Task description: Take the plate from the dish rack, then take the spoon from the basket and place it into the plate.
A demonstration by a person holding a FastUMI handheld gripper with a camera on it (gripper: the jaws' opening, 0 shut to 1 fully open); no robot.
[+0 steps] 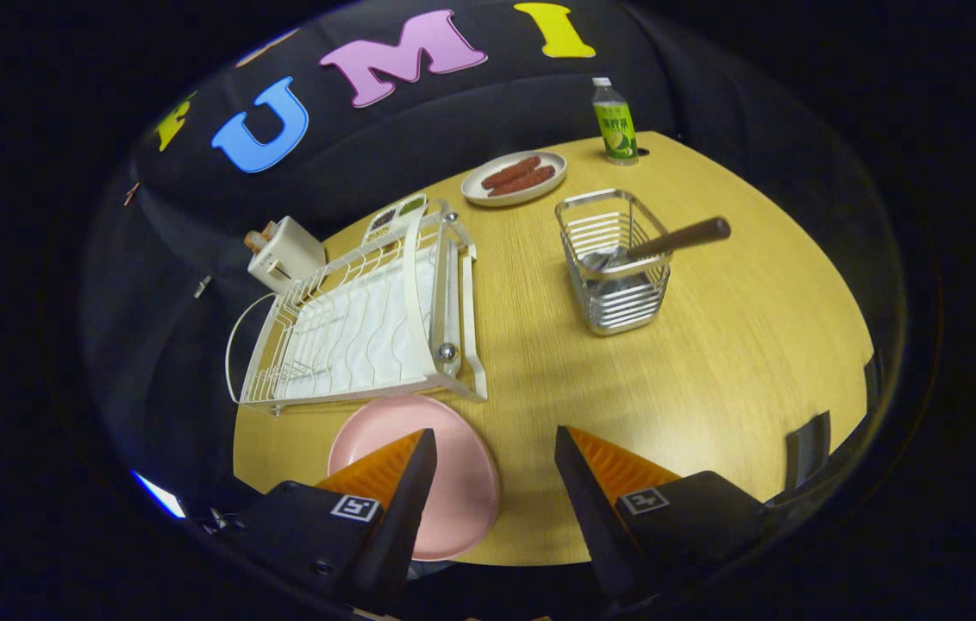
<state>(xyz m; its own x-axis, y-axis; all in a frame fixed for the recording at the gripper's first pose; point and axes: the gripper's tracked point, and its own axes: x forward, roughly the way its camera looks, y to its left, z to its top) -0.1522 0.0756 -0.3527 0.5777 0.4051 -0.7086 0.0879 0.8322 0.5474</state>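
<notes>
Spoon [665, 244] in basket [617, 302], plate [462, 466] bare beside wide-apart gripper [495, 444]

plate [445, 448]: pink, round, lying flat on the wooden table at lower centre-left of the frame, just in front of the dish rack.
dish rack [367, 319]: white wire rack with a ribbed drain tray, holding no dishes, left of centre.
basket [616, 263]: shiny metal wire, upright, right of centre.
spoon [669, 241]: brown handle leaning out of the basket toward the right, bowl down inside.
</notes>
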